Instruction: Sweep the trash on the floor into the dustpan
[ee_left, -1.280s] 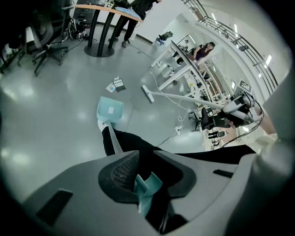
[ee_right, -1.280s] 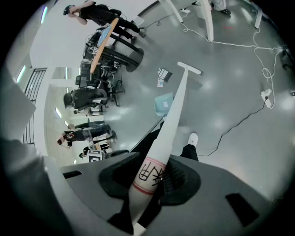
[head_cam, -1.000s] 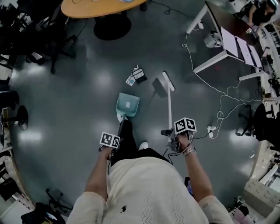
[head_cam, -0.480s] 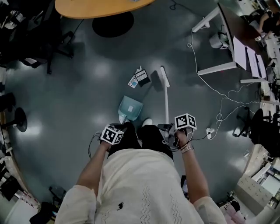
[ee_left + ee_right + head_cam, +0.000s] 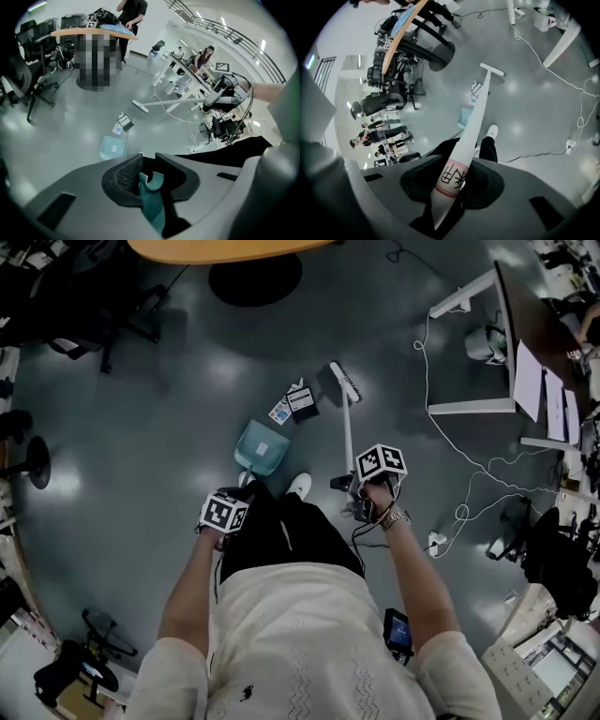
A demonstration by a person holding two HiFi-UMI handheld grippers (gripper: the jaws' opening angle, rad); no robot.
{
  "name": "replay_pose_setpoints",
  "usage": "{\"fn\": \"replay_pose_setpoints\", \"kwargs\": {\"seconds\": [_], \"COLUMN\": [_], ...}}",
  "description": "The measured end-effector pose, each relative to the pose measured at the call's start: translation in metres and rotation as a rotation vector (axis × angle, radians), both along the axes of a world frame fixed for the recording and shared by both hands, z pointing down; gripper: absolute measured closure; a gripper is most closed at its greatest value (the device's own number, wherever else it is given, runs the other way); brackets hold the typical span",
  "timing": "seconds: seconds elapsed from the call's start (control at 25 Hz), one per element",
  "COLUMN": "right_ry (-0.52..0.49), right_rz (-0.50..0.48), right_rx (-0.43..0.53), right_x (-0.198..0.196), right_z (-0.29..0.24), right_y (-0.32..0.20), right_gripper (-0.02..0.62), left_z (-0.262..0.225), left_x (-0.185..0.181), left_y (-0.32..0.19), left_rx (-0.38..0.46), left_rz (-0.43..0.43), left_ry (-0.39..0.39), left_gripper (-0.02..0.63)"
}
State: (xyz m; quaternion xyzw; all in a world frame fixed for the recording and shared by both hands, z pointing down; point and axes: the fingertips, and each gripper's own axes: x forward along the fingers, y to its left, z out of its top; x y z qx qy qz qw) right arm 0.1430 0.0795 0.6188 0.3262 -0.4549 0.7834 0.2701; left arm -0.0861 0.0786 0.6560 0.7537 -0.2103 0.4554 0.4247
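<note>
**A:** What is held between the jaws of the left gripper (image 5: 149, 177)?

**B:** The teal handle of the dustpan (image 5: 113, 146) is clamped there. The jaws are closed in on it from both sides, and its forked end is seen standing up between them.

**A:** And the right gripper (image 5: 451, 190)?

**B:** Its jaws are closed on the white shaft of the broom (image 5: 465, 140), just at a red-ringed label printed with black characters. The shaft runs away from the jaws down to the broom's head at the floor (image 5: 141, 427). Whether the bristles are pressed to the floor cannot be told.

**A:** Where is the dustpan's pan placed?

**B:** It is set low at the floor ahead of the person's white shoe (image 5: 299, 486), with the wide mouth turned away from the person.

**A:** And the trash (image 5: 293, 401)?

**B:** A small dark box and some printed paper are seen lying together on the floor, just beyond the pan's mouth and outside it. The broom's head is near them on the far right side, so the trash lies between head and pan.

**A:** What else is seen farther out?

**B:** A white cable (image 5: 450, 432) is trailed across the floor to the right, and the edge of an orange tabletop (image 5: 216, 247) is seen at the top.
</note>
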Motion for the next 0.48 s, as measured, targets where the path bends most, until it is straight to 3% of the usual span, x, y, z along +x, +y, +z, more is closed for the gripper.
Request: {"fn": "replay_pose_setpoints", "kwargs": {"seconds": [0.12,0.24,0.36,0.48], "right_ry": [-0.001,0.007,0.016,-0.007], "right_rz": [-0.045,-0.074,-0.096,-0.06], "right_rx": [-0.001,-0.017,-0.039,-0.05], "right_x": [0.013,0.015,0.007,-0.005], "right_z": [0.017,0.031,0.044,0.048], "right_y": [-0.017,-0.029,-0.043,-0.054], "right_gripper": [0.474,0.474,0.474,0.474], "left_z": [0.009,0.019,0.03,0.029], "left_x": [0.011,0.018,0.026,0.028], "left_y": [-0.003,-0.006,-0.004,-0.001], "left_rx": [-0.006,0.049,0.041,-0.039], "left_rz": [-0.054,-0.105,-0.082,-0.042], "left_ry": [0.001,-0.046,-0.077,-0.05], "left_gripper": [0.527,0.528,0.528,0.528]}}
